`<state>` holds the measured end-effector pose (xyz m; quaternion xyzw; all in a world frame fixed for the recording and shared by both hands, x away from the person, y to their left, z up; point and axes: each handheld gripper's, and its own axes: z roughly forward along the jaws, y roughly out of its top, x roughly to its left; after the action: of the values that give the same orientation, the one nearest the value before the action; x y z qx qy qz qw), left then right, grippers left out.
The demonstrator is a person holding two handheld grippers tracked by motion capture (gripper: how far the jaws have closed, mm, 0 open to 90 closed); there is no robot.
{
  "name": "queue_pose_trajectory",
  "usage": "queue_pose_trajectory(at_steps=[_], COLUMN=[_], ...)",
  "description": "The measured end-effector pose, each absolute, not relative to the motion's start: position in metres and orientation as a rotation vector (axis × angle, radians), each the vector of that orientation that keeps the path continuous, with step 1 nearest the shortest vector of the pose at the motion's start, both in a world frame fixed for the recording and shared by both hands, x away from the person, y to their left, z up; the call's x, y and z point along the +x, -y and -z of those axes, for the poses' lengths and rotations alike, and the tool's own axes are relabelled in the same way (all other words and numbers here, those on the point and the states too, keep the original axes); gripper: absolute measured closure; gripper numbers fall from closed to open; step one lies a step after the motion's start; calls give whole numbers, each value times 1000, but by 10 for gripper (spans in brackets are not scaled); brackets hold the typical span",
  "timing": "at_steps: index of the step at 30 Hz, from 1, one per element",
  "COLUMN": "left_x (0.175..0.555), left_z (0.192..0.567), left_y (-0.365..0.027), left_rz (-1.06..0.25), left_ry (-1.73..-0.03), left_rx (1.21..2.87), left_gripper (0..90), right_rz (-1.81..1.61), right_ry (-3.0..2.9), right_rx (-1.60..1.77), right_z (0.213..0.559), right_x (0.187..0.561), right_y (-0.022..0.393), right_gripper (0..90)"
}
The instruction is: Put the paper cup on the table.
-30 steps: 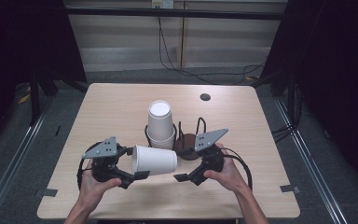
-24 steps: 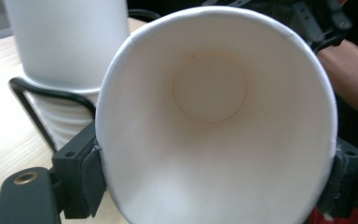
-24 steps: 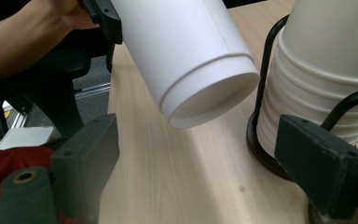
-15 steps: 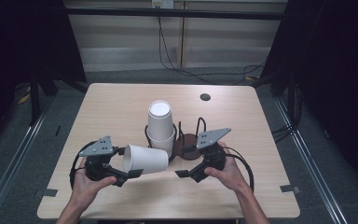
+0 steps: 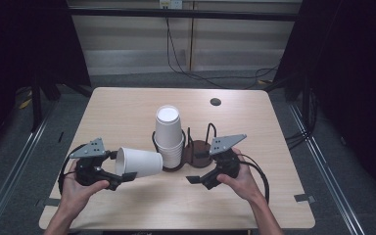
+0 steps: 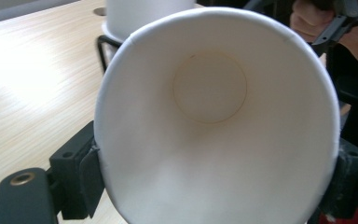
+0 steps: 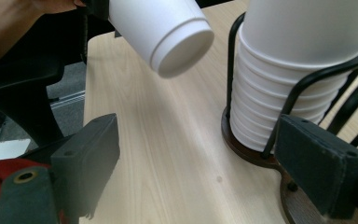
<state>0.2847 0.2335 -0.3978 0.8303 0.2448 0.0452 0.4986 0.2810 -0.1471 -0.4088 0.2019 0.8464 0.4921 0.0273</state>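
A white paper cup (image 5: 144, 162) lies on its side in the air just above the table, its mouth toward my left gripper (image 5: 122, 165). That gripper is shut on the cup near the rim. Its pads (image 6: 91, 179) press both sides of the cup (image 6: 214, 116), and the jaws have just eased open slightly with the cup still between them. A stack of white cups (image 5: 169, 131) stands in a black wire holder (image 5: 196, 149) at mid-table. My right gripper (image 5: 197, 167) is open beside the holder's base, with nothing between its jaws (image 7: 200, 154). The cup's bottom (image 7: 179, 44) points toward it.
The holder has a brown wooden base (image 7: 256, 156) and a second wire loop (image 5: 210, 133) that stands empty. A dark round hole (image 5: 215, 102) sits near the far edge of the wooden table (image 5: 122, 112). Cables run across the floor behind the table.
My left gripper has carried the cup to the left, away from the stack and the right gripper. The right gripper has stayed where it was.
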Motion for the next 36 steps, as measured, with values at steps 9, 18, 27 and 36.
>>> queue_pose_trajectory(at_steps=[9,18,27,36], left_x=[291,299,312,331], left_z=[388,373,366,363], left_y=[-244,-253,-256,-255], left_rz=[-157,-217,-266,-258], left_ry=[-640,-690,-741,-738], left_rx=[2075,2126,2206,2306], left_gripper=[132,125,125,124], right_rz=[-1530,-1531,-1544,-1555], right_ry=[-2590,-2582,-2575,-2572], right_rx=[631,632,640,644], right_z=[407,406,407,407], right_x=[278,278,280,280], right_y=[153,154,154,154], right_gripper=[146,145,144,143])
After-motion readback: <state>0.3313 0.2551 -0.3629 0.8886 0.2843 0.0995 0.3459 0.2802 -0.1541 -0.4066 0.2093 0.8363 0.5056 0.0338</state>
